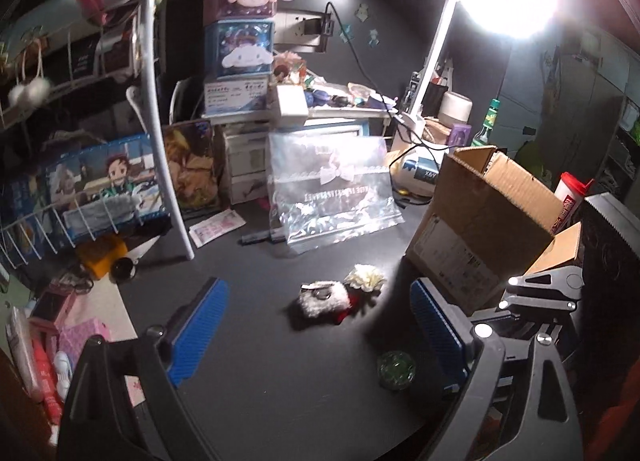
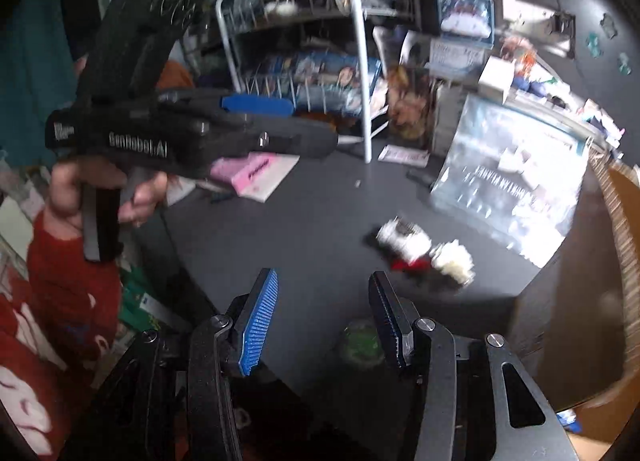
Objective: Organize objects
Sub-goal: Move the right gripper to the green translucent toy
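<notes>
Black tool (image 2: 320, 321), blue ribbed pads (image 2: 258, 321), red sleeve (image 2: 72, 281).

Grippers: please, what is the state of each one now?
Left gripper: open, holding nothing.
Right gripper: open, holding nothing.
</notes>
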Demonstrator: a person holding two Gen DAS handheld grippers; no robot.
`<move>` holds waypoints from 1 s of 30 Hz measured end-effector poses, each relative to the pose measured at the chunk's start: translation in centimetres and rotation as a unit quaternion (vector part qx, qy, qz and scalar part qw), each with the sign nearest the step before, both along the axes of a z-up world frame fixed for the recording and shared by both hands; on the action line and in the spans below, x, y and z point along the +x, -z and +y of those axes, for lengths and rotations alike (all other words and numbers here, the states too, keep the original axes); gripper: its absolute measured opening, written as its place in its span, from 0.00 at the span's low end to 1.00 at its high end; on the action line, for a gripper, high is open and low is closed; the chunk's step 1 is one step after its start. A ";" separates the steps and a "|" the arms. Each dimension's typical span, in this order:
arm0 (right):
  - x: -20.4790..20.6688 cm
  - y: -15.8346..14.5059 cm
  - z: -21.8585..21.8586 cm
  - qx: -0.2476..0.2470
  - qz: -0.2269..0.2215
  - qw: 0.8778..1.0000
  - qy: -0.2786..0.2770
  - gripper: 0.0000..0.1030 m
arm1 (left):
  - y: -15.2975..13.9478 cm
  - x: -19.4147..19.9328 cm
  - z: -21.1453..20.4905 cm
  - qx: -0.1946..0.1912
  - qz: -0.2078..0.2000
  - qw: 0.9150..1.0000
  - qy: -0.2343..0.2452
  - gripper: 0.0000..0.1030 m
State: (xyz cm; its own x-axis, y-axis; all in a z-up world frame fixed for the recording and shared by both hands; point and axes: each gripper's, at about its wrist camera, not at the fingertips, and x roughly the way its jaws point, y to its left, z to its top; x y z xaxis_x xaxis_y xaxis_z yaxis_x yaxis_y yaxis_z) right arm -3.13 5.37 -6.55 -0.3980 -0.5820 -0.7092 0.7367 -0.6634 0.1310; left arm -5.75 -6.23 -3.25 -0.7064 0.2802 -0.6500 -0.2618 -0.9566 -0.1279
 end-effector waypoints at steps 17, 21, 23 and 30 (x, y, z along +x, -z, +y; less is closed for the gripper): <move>-1.5 8.6 0.4 0.059 -0.018 0.995 0.076 0.42 | 7.1 1.0 -0.4 0.027 -0.075 0.997 0.018 0.88; -1.4 8.9 0.0 0.080 0.000 0.994 0.077 0.36 | 7.1 0.9 -0.3 0.033 -0.075 0.996 0.018 0.88; -1.3 8.9 -0.1 0.086 0.006 0.993 0.075 0.34 | 7.0 0.9 -0.3 0.033 -0.075 0.996 0.018 0.88; -1.0 8.4 -0.3 0.081 0.009 0.995 0.063 0.32 | 6.8 1.0 0.3 0.033 -0.084 0.995 0.036 0.88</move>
